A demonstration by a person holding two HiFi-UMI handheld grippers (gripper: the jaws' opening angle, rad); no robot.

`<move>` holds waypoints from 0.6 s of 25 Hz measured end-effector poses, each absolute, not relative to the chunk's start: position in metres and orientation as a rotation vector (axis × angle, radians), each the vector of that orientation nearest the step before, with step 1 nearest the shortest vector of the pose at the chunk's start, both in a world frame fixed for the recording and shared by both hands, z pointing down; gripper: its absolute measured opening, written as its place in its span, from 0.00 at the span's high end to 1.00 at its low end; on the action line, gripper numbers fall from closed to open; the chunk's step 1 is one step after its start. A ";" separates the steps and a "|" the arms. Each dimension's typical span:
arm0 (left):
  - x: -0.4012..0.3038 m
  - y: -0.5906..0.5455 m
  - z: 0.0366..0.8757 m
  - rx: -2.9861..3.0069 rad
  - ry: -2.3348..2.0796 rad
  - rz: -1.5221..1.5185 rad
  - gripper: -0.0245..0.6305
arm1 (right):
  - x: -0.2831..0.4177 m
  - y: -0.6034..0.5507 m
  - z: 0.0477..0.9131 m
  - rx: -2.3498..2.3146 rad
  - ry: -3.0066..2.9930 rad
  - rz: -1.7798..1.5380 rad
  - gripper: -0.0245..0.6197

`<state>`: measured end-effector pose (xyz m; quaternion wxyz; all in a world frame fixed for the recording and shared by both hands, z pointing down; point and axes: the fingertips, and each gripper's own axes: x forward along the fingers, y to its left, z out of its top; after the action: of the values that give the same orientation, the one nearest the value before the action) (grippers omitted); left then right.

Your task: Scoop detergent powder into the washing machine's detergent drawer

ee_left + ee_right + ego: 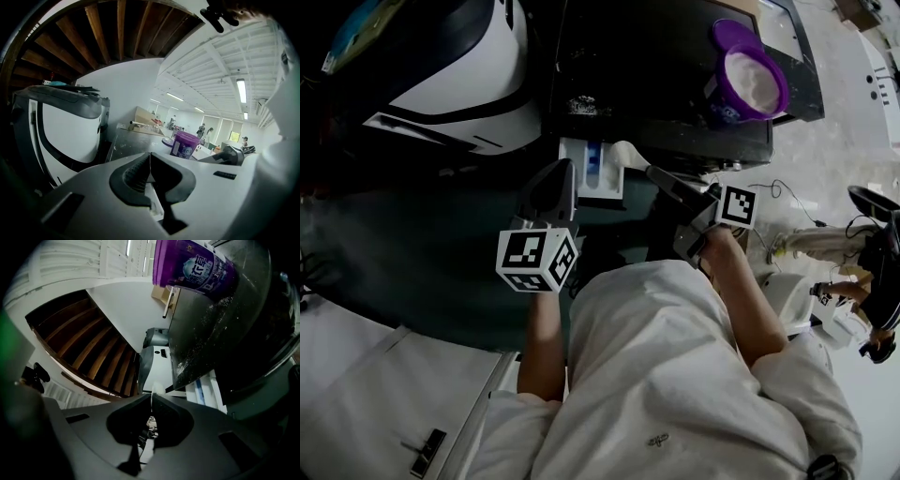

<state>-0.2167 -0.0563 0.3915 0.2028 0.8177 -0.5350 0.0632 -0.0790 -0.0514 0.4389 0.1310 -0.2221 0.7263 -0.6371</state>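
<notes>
In the head view, the right gripper has its jaws clamped on a white scoop beside the open detergent drawer at centre, likely to tip powder in. The left gripper hovers over the drawer's other side. The purple tub sits at upper right on the washer top.

In the left gripper view, the jaws are closed and empty, and the tub is far ahead.

In the right gripper view, the scoop's thin edge is pinched between the jaws, with the drawer at right.

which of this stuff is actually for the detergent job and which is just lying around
For the job:
- purple detergent tub, open, with white powder inside
- detergent drawer, pulled out
- white scoop, held in the right gripper

Just around:
- white-and-black machine at left
- cable on the floor
</notes>
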 end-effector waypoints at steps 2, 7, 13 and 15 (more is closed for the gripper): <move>-0.221 -0.052 0.395 2.283 -1.479 0.181 0.93 | -0.082 -0.048 0.447 -0.680 2.120 -1.842 0.95; -0.228 -0.044 0.404 2.293 -1.439 0.200 0.93 | -0.085 -0.040 0.470 -0.786 2.144 -1.834 0.95; -0.235 -0.038 0.414 2.294 -1.398 0.219 0.93 | -0.084 -0.037 0.492 -0.905 2.136 -1.819 0.95; -0.234 -0.037 0.419 2.296 -1.380 0.228 0.93 | -0.082 -0.037 0.498 -0.931 2.123 -1.819 0.95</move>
<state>-0.2340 -0.0371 0.4187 0.2244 0.8321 -0.5003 0.0828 -0.0823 -0.0371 0.4982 0.0971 -0.3146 0.7170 -0.6144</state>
